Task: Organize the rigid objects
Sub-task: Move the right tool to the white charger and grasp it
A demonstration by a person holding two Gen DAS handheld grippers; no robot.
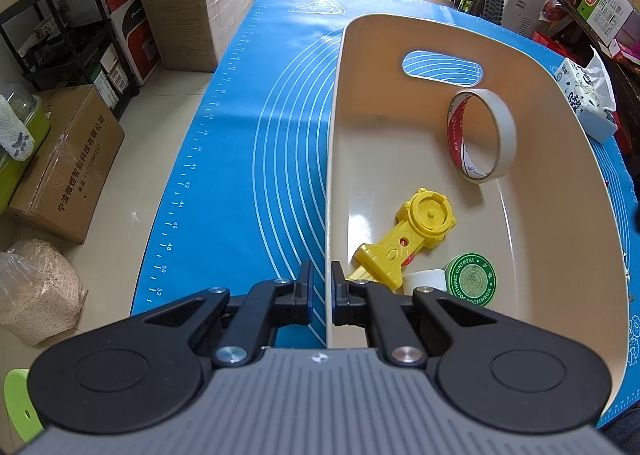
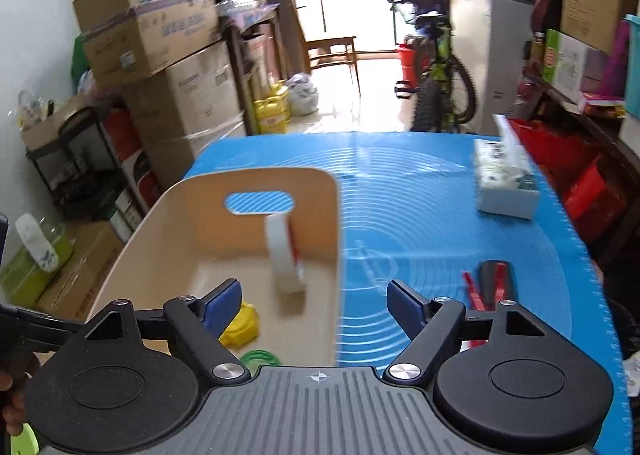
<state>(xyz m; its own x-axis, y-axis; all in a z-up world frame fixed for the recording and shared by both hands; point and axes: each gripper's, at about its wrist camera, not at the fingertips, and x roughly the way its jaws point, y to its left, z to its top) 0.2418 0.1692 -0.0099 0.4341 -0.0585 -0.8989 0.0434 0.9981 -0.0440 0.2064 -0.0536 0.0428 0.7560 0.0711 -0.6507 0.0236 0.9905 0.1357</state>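
Left gripper (image 1: 322, 275) at lower centre of its frame, pointing steeply down, jaws nearly closed, pinching a thin upright wall between the pads. Right gripper (image 2: 314, 301) at lower centre of its blurred frame, tilted down, jaws spread wide, blue pads (image 2: 222, 305) clamping nothing.

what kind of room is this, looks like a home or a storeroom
Most likely a lived-in home room doubling as storage: stacked cardboard boxes along the wall, a bicycle parked indoors, and a table under a blue baking mat.
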